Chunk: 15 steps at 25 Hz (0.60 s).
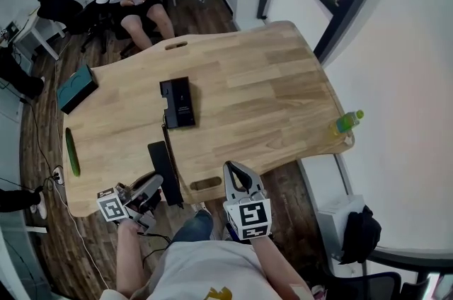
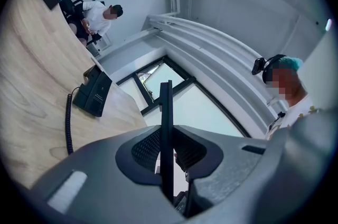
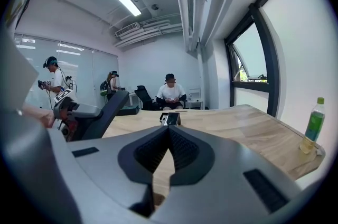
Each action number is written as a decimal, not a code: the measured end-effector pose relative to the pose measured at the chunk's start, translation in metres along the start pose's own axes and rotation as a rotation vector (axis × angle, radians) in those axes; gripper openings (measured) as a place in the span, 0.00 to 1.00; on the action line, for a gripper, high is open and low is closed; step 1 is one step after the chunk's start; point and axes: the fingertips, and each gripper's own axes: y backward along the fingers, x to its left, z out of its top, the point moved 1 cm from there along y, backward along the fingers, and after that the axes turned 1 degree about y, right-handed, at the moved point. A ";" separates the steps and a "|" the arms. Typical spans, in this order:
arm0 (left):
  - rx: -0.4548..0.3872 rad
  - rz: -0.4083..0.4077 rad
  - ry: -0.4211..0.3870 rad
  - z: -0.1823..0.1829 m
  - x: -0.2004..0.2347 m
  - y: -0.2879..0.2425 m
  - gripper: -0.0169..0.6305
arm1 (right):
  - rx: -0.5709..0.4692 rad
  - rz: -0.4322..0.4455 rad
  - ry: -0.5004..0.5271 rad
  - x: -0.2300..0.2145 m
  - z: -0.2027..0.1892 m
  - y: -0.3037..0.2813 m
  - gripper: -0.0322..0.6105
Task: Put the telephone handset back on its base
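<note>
- Left gripper view: the left gripper (image 2: 167, 136) is clamped on the handset (image 2: 166, 101), which shows edge-on as a thin black slab sticking up between the jaws. The base (image 2: 93, 92) sits further out on the table (image 2: 31, 112), well apart from the handset.
- The right gripper (image 3: 169, 130) is pinched closed on nothing, over the table's near edge.
- My guess at the risk is that the grip looks to be toward one end of the handset. It could pivot or slip on the way over. The coiled cord (image 2: 68, 121) could also drag and nudge the base off line.
- I can't tell which face of the handset points down. The cradle detail on the base is too small to make out, even in the head view.
</note>
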 end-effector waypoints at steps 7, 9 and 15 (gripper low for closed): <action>0.011 -0.015 0.039 0.041 0.034 -0.014 0.13 | 0.040 -0.046 -0.014 -0.009 0.004 -0.044 0.05; 0.018 -0.023 0.050 0.049 0.043 -0.016 0.13 | 0.047 -0.055 -0.016 -0.009 0.005 -0.056 0.05; 0.024 -0.039 0.089 0.074 0.069 -0.021 0.13 | 0.060 -0.083 -0.015 -0.008 0.011 -0.088 0.05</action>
